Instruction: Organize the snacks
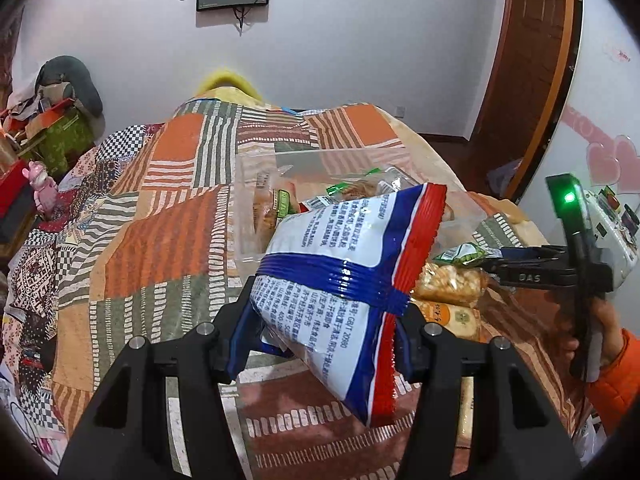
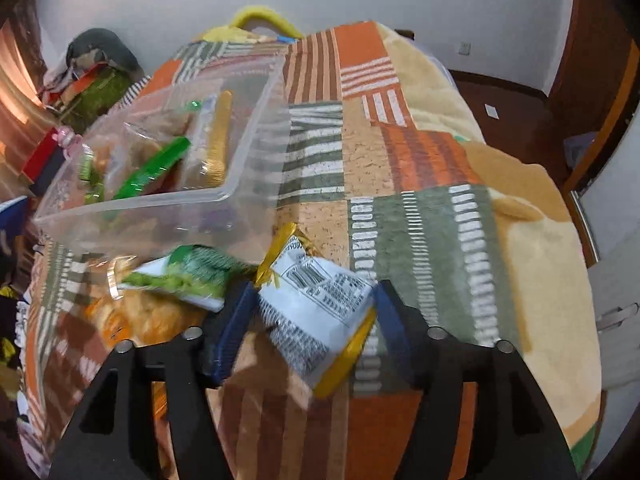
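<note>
Two packets: white-blue bag [image 1: 344, 280] clamped in left tongs [image 1: 320, 320], gold-edged packet [image 2: 320, 312] between right tongs [image 2: 316, 320].

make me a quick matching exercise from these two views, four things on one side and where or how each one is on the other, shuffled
Things:
1. blue, white and red bag
2. clear plastic bin
3. white packet with gold edges
4. pink hearts

Places or states:
A. on the wall at the right
B. clamped in the left gripper
C. on the patchwork blanket, already holding snacks
D. between the right gripper's jaws

Pairs: 1-B, 2-C, 3-D, 4-A
</note>
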`<state>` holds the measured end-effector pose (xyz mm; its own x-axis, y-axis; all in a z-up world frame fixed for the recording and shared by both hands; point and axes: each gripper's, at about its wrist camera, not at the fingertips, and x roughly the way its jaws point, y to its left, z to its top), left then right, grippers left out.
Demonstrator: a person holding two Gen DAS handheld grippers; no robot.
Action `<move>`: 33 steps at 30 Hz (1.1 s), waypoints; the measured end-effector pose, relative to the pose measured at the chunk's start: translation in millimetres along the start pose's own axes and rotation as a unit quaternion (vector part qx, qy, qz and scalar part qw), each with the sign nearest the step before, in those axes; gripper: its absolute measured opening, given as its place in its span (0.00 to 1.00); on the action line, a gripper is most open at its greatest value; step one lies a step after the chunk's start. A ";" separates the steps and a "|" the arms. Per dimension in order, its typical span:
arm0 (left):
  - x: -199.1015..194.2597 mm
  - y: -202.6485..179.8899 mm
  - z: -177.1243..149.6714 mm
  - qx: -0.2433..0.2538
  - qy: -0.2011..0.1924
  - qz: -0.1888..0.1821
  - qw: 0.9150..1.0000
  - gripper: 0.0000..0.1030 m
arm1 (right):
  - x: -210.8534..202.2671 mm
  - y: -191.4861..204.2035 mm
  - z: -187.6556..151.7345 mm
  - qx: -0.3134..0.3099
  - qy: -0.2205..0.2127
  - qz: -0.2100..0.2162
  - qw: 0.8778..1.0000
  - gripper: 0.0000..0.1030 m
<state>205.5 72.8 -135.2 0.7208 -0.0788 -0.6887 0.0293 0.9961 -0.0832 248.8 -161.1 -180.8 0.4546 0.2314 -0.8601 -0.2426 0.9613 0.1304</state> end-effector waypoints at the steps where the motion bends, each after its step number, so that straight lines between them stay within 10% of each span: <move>1: 0.4 0.4 0.4 0.000 -0.001 0.000 1.000 0.55 | 5.9 -1.7 0.4 0.006 0.004 0.003 1.000 0.72; 12: -2.6 2.6 12.5 -0.008 -0.018 0.008 1.000 0.55 | -1.7 -6.0 -15.2 0.005 -0.013 0.002 1.000 0.46; 33: 12.8 12.7 70.9 0.002 -0.048 0.033 0.998 0.55 | -87.8 35.5 41.1 -0.036 -0.143 0.032 0.989 0.45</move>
<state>264.3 87.3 -94.1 0.7842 -0.0083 -0.6205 -0.0186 0.9991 -0.0370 235.5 -141.2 -80.4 0.6573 0.3347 -0.6752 -0.3345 0.9324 0.1365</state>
